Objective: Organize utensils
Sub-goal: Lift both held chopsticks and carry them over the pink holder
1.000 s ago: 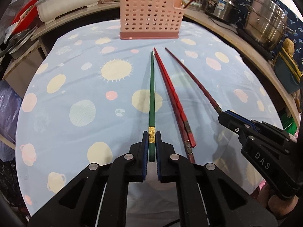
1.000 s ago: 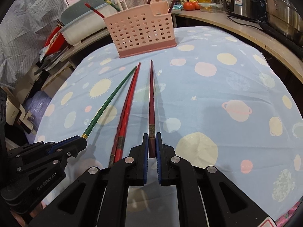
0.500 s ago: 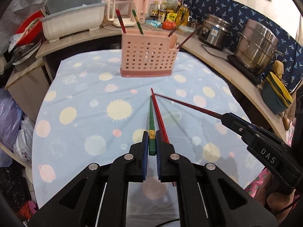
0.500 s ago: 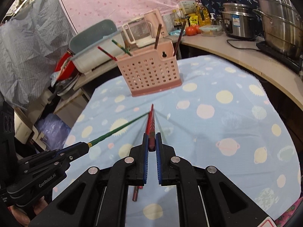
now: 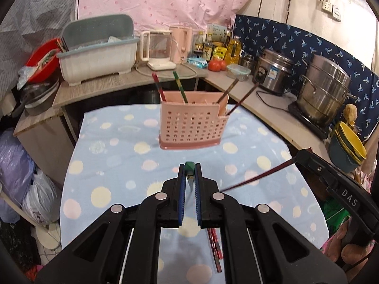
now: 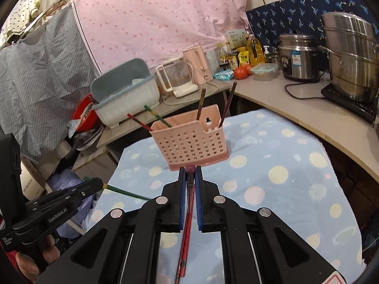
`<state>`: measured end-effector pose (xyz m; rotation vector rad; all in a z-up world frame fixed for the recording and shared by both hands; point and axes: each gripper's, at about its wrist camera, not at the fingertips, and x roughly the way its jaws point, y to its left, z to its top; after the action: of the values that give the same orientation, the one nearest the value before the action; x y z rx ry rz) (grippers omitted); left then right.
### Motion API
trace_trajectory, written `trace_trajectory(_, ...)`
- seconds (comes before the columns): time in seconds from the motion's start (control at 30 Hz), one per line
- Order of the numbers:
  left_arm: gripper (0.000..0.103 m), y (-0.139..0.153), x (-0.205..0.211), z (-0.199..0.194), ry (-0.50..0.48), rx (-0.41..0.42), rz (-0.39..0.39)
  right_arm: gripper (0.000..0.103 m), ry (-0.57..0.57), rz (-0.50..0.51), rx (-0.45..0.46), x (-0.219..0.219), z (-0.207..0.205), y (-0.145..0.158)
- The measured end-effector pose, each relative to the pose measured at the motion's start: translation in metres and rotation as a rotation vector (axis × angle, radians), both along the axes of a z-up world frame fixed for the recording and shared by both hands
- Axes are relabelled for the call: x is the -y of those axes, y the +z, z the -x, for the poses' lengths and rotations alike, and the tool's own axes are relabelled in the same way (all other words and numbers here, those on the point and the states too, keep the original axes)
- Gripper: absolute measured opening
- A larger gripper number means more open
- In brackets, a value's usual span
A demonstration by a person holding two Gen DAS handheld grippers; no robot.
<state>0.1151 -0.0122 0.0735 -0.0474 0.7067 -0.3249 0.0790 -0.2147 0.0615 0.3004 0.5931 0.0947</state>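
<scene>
Left claw [image 5: 189, 177], nearly closed, pinches the green chopstick [image 6: 123, 191] by its butt; right claw [image 6: 190, 177] likewise pinches the dark red chopstick [image 5: 255, 177]. Both sticks hang in the air above the bench [image 5: 106, 165], long axes slanting down, tips toward the near side. A red pair [image 5: 214, 248] lies on the cloth. The pink holder [image 5: 193, 127] stands at the far end. Judged best: turn each stick upright, tip down, over a holder compartment before letting go.
</scene>
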Motion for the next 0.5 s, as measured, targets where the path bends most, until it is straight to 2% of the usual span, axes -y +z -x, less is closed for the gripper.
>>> trace_trajectory(0.5, 0.007, 0.053, 0.009, -0.039, 0.001, 0.100, 0.023, 0.007, -0.023, 0.006, 0.104, 0.011, -0.043, 0.047)
